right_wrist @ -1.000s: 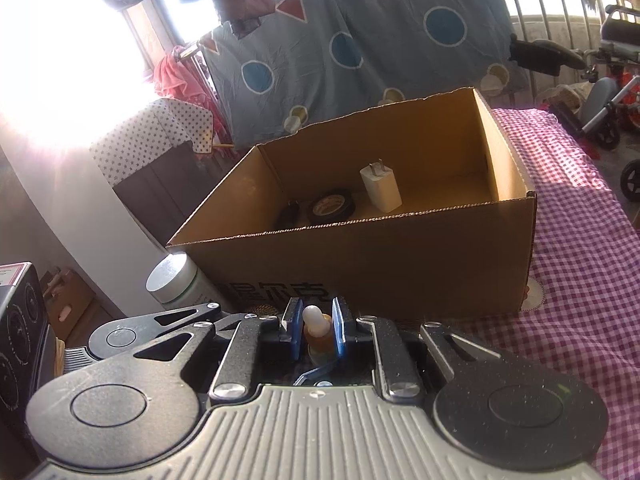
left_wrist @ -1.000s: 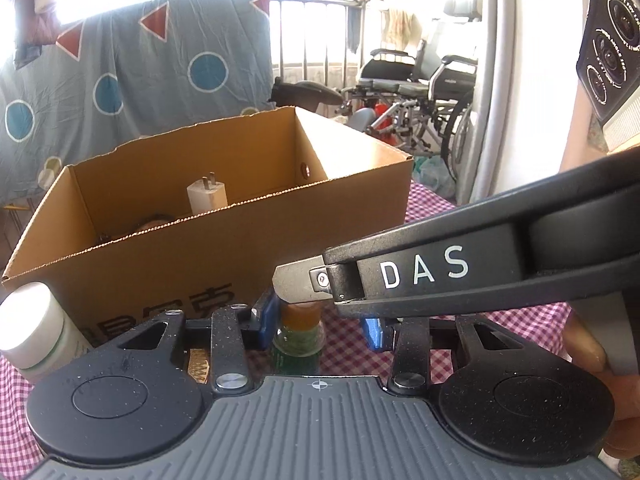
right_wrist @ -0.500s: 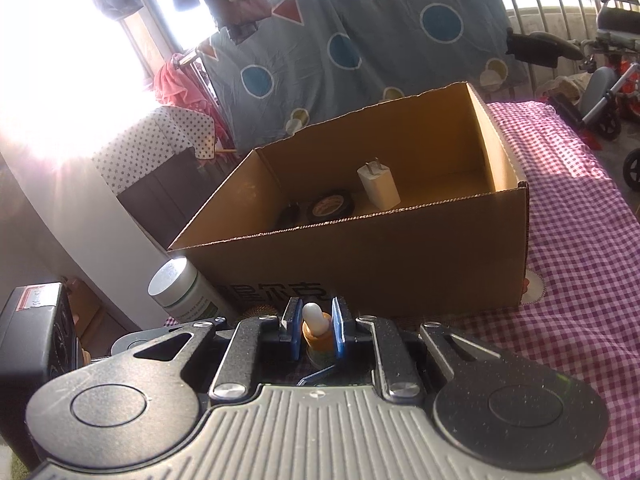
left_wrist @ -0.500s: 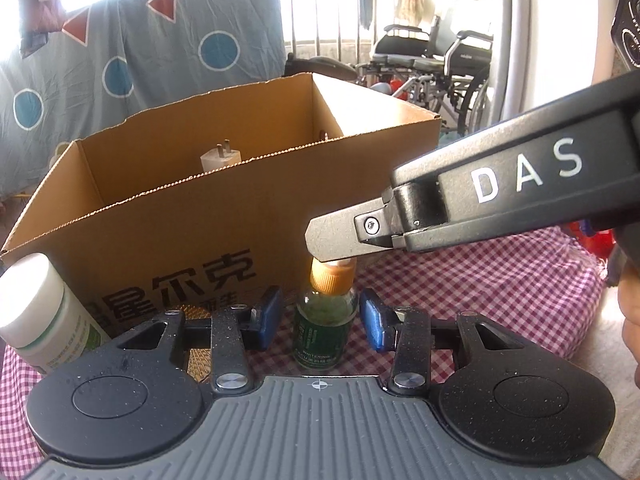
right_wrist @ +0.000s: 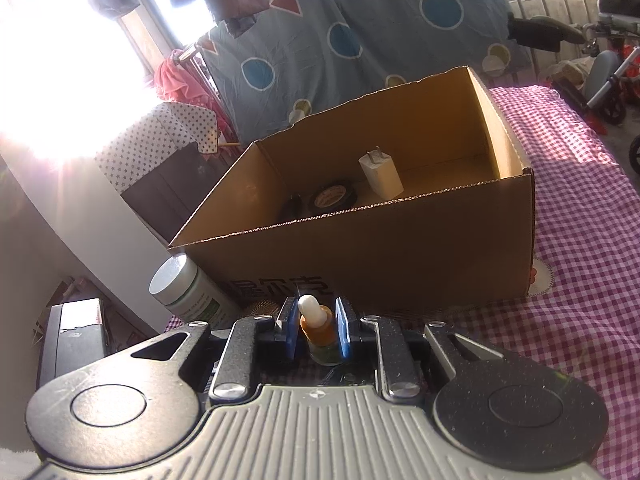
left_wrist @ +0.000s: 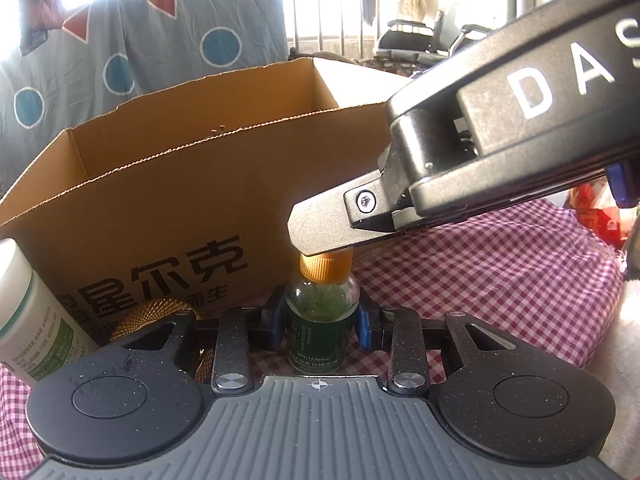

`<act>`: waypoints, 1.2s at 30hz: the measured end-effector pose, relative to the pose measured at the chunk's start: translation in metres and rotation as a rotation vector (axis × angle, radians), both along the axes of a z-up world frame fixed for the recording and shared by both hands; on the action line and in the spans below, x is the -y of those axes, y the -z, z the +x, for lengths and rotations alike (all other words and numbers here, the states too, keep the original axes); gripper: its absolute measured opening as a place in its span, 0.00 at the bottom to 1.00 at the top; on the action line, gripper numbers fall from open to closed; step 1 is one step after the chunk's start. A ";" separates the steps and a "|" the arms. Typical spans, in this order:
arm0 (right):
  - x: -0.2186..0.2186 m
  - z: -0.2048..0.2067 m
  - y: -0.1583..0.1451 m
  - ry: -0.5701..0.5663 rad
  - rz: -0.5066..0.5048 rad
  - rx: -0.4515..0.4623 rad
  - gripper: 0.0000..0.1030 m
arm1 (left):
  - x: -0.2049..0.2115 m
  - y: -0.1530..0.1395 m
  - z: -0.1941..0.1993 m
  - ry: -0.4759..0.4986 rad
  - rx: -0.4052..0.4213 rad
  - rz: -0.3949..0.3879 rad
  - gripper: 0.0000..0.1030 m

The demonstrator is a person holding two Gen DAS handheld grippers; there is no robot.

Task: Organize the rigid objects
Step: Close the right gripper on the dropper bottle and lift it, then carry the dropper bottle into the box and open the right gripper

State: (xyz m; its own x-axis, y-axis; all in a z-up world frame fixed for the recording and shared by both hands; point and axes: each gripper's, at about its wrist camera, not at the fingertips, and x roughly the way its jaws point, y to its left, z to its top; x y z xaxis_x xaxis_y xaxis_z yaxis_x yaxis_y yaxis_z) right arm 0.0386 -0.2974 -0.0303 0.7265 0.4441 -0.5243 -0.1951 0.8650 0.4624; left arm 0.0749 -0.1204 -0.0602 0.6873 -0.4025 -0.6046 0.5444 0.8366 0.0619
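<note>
While the cardboard box [right_wrist: 360,256] sits on the checked cloth [right_wrist: 580,320], dropper bottle [left_wrist: 320,320] upright just before it, left gripper [left_wrist: 319,322] closing on its body, right gripper [right_wrist: 317,330] opening around its orange cap [right_wrist: 318,326].
</note>
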 end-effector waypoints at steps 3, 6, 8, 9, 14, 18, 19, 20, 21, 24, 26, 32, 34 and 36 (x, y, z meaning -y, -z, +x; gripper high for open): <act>-0.002 0.002 0.001 -0.007 0.000 0.001 0.21 | -0.001 -0.001 0.000 0.001 0.003 -0.006 0.31; -0.006 -0.001 -0.003 0.001 -0.030 0.016 0.20 | -0.002 -0.004 -0.004 0.007 0.008 -0.017 0.30; -0.007 -0.006 -0.008 0.000 -0.040 0.032 0.20 | -0.004 -0.009 -0.009 0.010 0.020 -0.024 0.30; -0.007 -0.008 -0.011 0.001 -0.040 0.039 0.20 | -0.004 -0.012 -0.011 0.010 0.026 -0.027 0.30; -0.010 -0.018 -0.034 -0.009 -0.053 0.097 0.20 | -0.006 -0.038 -0.020 0.004 0.067 -0.037 0.30; -0.007 -0.023 -0.063 -0.035 -0.049 0.172 0.20 | -0.007 -0.069 -0.024 -0.006 0.109 -0.048 0.30; -0.006 -0.022 -0.071 -0.042 -0.049 0.193 0.20 | -0.006 -0.077 -0.024 -0.007 0.120 -0.053 0.30; -0.005 -0.021 -0.081 -0.052 -0.052 0.216 0.20 | -0.005 -0.086 -0.021 -0.010 0.133 -0.058 0.30; -0.003 -0.019 -0.089 -0.061 -0.056 0.237 0.19 | -0.004 -0.093 -0.020 -0.011 0.143 -0.060 0.30; 0.001 -0.008 -0.110 -0.082 -0.072 0.279 0.18 | 0.001 -0.111 -0.009 -0.020 0.161 -0.074 0.31; 0.006 0.006 -0.120 -0.093 -0.079 0.285 0.18 | 0.007 -0.120 0.005 -0.027 0.144 -0.090 0.31; 0.029 0.068 -0.129 -0.107 -0.091 0.229 0.17 | 0.026 -0.123 0.054 -0.050 0.047 -0.146 0.31; 0.040 0.091 -0.123 -0.105 -0.082 0.190 0.17 | 0.033 -0.119 0.070 -0.060 0.008 -0.154 0.31; 0.050 0.112 -0.117 -0.100 -0.079 0.155 0.17 | 0.037 -0.113 0.088 -0.065 -0.048 -0.170 0.31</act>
